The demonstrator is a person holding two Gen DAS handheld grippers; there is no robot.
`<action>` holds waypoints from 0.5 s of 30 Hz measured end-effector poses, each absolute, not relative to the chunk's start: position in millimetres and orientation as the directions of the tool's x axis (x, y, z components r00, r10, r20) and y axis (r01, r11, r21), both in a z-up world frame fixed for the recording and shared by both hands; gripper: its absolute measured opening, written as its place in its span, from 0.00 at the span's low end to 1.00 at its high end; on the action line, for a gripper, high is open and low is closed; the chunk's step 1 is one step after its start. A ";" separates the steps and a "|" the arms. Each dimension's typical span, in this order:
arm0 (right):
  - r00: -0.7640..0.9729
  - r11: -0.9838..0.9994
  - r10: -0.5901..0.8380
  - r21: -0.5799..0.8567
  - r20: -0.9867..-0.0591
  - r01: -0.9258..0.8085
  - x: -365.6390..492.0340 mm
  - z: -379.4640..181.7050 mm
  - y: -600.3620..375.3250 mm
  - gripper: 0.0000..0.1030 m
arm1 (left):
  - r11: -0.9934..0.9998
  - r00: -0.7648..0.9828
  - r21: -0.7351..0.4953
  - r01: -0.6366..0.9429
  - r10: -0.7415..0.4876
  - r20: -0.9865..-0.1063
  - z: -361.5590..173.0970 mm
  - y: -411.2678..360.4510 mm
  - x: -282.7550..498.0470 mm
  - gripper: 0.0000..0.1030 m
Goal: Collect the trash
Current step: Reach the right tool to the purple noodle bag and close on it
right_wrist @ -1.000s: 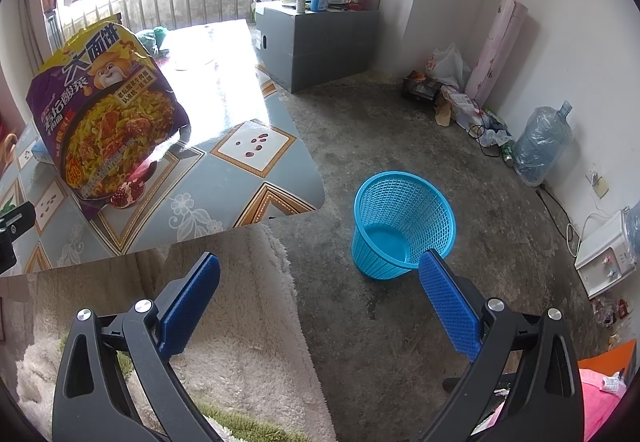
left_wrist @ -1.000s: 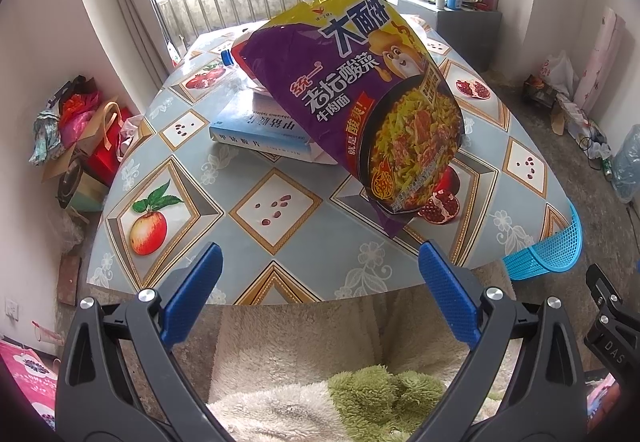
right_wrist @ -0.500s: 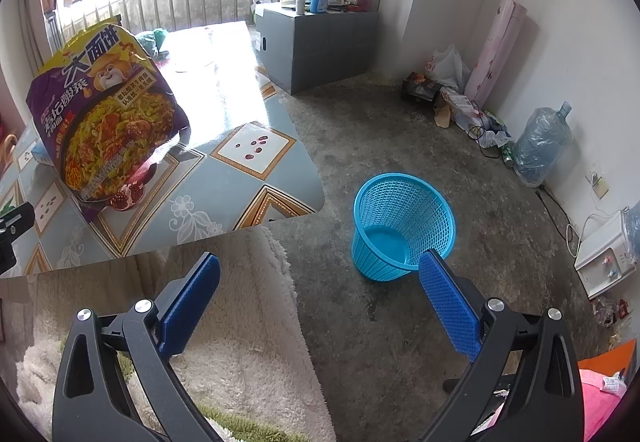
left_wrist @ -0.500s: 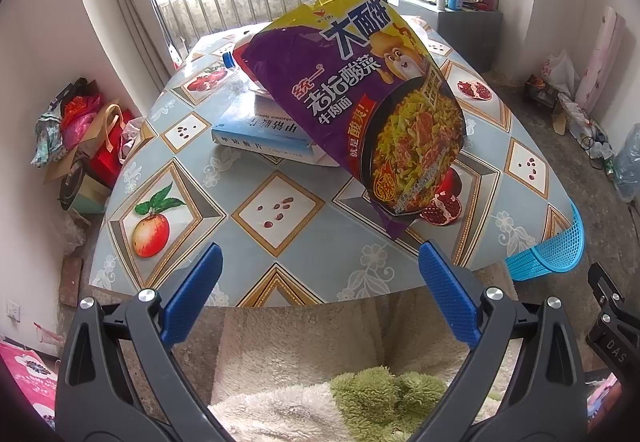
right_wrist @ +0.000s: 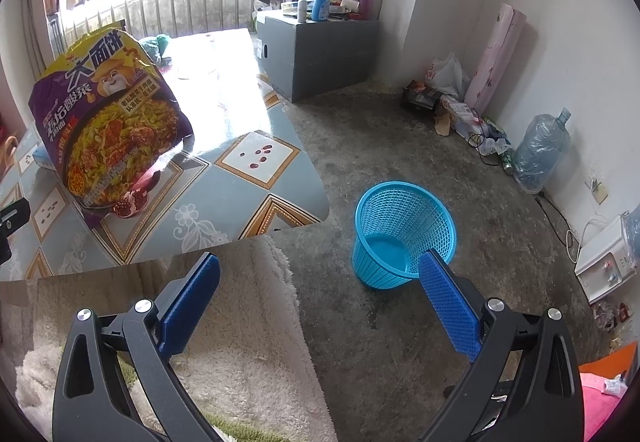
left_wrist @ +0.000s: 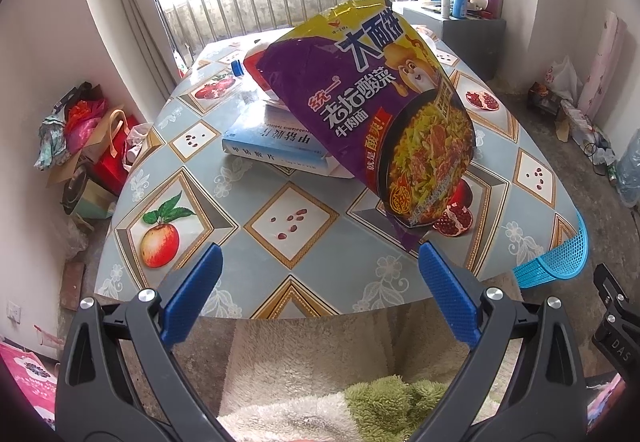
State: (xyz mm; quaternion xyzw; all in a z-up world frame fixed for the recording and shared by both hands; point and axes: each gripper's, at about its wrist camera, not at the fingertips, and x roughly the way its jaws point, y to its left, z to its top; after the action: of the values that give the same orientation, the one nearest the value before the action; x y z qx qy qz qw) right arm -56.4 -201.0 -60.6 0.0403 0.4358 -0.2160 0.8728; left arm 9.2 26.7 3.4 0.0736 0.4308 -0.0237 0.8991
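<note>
Leaning at centre of the left wrist view: large purple and yellow foil noodle packet [left_wrist: 384, 114], propped tilted on the patterned blue-grey tablecloth-covered table [left_wrist: 208, 202], lower corner touching the cloth. Behind it to the left, flat pale blue cardboard box with printed lettering [left_wrist: 272, 146], partly covered by the packet. Far left of frame, heap of coloured bags and cloth on the floor [left_wrist: 80, 138]. Bottom of frame, left gripper [left_wrist: 320, 294] spread wide, blue pads [left_wrist: 192, 294] well apart, nothing between them, short of the table edge above a cream fleece blanket [left_wrist: 320, 362]. Lower right, edge of the bright blue plastic mesh wastebasket [left_wrist: 560, 262] showing past the table corner.

Right wrist view, left side: same packet [right_wrist: 112, 122] on the table [right_wrist: 224, 170], upper left. Centre right, wastebasket [right_wrist: 404, 234] upright on grey concrete floor [right_wrist: 400, 146], well apart from the packet, nothing visible inside. Bottom, right gripper [right_wrist: 320, 298] spread wide, holding nothing. Far right, large clear water jug [right_wrist: 540, 154] against the wall.
</note>
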 end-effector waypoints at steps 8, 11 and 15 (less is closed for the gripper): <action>0.629 0.921 -0.330 -0.095 -0.704 0.377 -43.5 -50.0 -185.6 0.94 | 0.989 0.667 0.129 0.077 0.045 -0.744 10.7 51.6 25.6 0.92; 0.680 0.942 -0.303 -0.100 -0.667 0.321 -30.6 -45.2 -169.0 0.94 | 0.988 0.694 0.128 0.082 0.036 -0.719 14.0 63.3 33.0 0.92; 0.752 0.968 -0.251 -0.139 -0.610 0.210 -6.4 -39.0 -135.2 0.94 | 0.991 0.717 0.067 0.113 -0.035 -0.696 17.1 83.9 47.8 0.92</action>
State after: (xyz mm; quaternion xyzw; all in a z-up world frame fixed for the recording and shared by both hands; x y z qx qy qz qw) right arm -6.4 -135.2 -39.0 -0.0311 0.3300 -0.1229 0.9354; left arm 47.8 83.9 17.1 0.0523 0.3739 -0.0400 0.9251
